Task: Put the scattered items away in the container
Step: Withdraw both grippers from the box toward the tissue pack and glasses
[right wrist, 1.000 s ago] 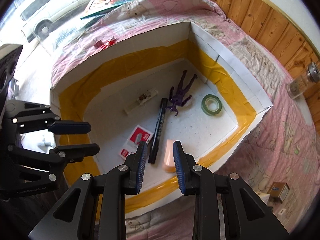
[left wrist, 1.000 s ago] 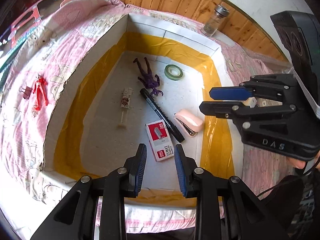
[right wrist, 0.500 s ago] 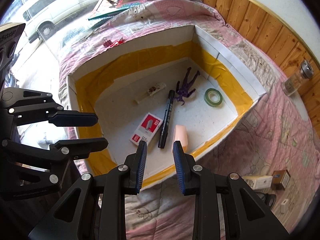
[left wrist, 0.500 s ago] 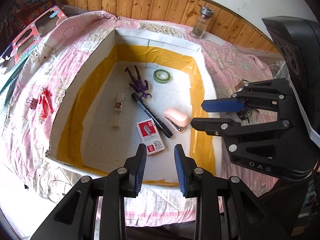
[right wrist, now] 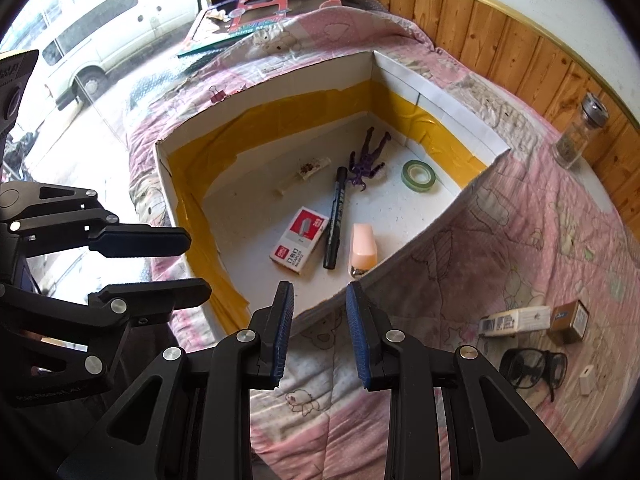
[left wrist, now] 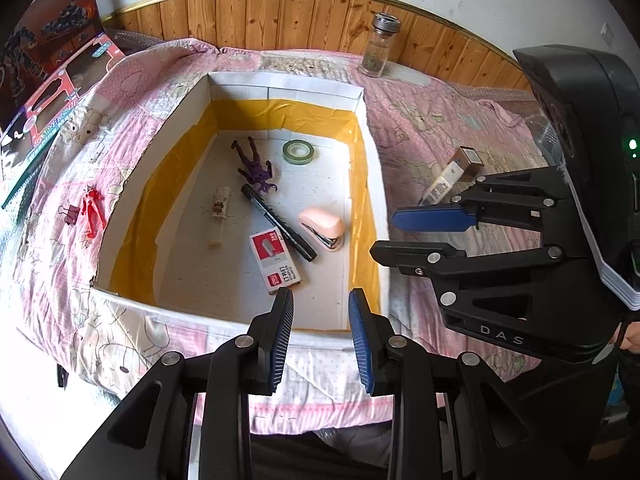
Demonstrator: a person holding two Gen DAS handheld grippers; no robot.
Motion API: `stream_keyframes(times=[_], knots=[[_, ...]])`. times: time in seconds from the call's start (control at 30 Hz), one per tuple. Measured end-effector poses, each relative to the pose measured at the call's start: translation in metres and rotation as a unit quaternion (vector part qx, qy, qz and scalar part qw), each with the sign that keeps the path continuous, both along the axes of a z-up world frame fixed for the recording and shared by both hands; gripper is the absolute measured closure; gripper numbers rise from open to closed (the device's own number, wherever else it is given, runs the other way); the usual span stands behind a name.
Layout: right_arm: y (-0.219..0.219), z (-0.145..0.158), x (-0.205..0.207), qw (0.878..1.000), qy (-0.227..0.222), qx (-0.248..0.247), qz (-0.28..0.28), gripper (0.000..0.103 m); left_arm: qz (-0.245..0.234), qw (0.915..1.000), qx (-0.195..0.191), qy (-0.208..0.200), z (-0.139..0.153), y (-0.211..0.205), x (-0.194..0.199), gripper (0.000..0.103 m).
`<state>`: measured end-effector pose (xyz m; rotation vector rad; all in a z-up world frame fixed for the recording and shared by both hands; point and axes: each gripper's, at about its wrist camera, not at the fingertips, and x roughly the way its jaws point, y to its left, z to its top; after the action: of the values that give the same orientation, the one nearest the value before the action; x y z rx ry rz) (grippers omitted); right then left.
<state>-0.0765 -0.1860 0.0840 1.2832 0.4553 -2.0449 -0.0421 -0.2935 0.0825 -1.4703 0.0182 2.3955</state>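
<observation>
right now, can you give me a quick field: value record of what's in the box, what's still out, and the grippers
container: white box with yellow tape lining, on pink quilt
in box: purple figure; green tape roll; black marker; pink stapler; staples box; small clear tube
out, left of box: red figure; binder clip
out, right of box: glasses; white carton; brown box; glass jar
left gripper: open, empty
right gripper: open, empty
</observation>
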Motion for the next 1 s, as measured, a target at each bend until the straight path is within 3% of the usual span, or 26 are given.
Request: stream_keyframes(times=[1.0], knots=[[0.089, -0.015, 0.031, 0.995, -0.004, -0.046, -0.091, 0.074, -0.064, 0.9975, -0.025, 0.013, 0.012, 0.082, 0.037, 0.073]])
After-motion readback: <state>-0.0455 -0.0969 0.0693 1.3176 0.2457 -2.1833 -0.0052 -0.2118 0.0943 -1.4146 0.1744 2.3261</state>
